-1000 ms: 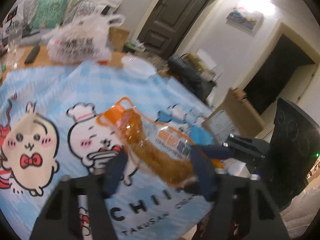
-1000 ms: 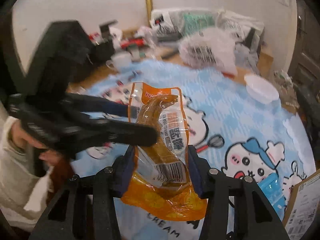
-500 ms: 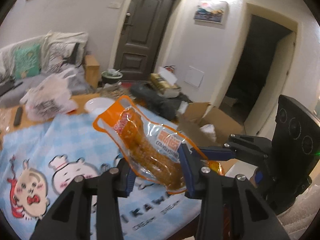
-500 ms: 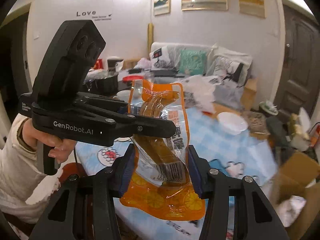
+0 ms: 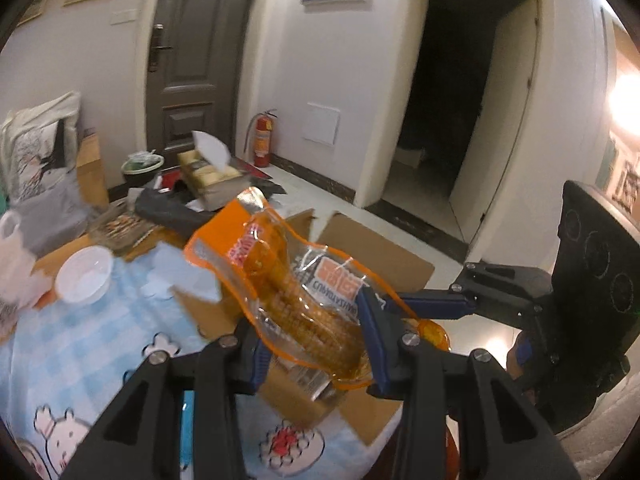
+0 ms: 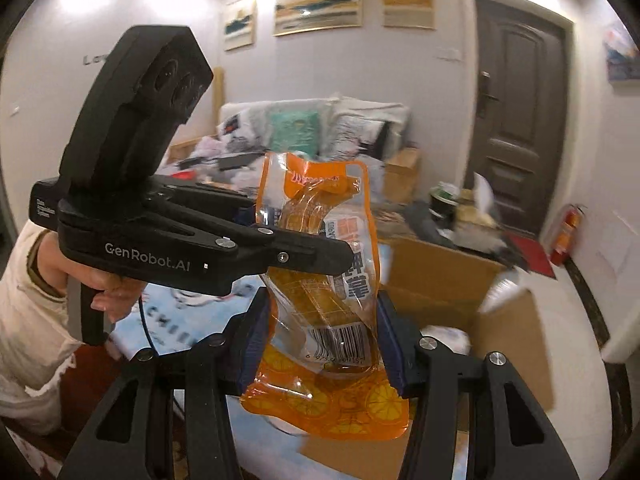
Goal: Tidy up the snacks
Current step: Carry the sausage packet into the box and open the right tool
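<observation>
Above open brown cardboard box (image 6: 436, 280), orange-and-clear plastic snack pouch (image 6: 324, 292) pinched by both tongs, left (image 5: 312, 344) and right (image 6: 320, 344); uneven release risks snagging, missing box.

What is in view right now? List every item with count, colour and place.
Clear orange-edged plastic snack pouch: one, orange and clear, held in the air between both tongs.
Open brown cardboard box: one, brown, on the floor beyond the table edge.
Blue checked cartoon tablecloth: one, light blue, over the table.
White plastic bowl: one, white, at the far edge of the tablecloth.
Red fire extinguisher: one, red, against the wall beside the dark door.
Dark panelled door: one, dark brown, shut.
Left tongs: black with blue pads, closed on the pouch.
Right tongs: black with blue pads, closed on the pouch's lower end.
Person's hand: one, grips the left tongs' handle.
</observation>
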The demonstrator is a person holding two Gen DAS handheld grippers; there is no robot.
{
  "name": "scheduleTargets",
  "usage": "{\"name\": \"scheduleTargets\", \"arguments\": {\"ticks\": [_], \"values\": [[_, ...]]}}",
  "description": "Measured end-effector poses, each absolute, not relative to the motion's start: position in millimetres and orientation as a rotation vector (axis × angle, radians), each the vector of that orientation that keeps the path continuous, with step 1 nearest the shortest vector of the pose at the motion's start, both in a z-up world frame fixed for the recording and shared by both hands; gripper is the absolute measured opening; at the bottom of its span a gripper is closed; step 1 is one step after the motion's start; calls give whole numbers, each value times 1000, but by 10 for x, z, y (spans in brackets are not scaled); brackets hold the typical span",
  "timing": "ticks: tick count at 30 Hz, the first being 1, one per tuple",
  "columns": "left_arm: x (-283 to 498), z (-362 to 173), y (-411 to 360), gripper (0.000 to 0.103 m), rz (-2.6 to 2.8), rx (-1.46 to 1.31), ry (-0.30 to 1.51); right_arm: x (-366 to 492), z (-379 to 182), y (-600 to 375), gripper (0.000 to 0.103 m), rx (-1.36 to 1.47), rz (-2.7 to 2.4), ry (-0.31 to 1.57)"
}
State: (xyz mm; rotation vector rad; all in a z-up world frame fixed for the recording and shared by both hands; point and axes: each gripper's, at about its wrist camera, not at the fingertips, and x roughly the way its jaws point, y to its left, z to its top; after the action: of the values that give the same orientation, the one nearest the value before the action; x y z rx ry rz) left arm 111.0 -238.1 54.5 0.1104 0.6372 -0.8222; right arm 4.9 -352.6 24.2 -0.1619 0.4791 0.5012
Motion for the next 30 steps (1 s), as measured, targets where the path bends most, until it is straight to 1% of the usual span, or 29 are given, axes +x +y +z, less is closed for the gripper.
{"name": "scheduleTargets", "arguments": {"ticks": [7,11,16,21,27,30], "values": [[1433,344,-3022,36,-817,201,698,398,5,-4085,46,-172,458,549],[1582,220,-3145,36,-797,211,742,609,-91,-4247,46,-171,471,583],[1701,129,-3112,37,-753,217,774,849,-233,-4250,47,-193,504,624],[1769,171,-2916,46,-712,187,763,1025,-349,-4172,51,-220,546,662],[1731,284,-2777,48,-693,175,729,1048,-454,-4088,58,-264,556,690],[1689,335,-2736,49,-693,172,712,1080,-486,-4062,59,-276,558,708]]}}
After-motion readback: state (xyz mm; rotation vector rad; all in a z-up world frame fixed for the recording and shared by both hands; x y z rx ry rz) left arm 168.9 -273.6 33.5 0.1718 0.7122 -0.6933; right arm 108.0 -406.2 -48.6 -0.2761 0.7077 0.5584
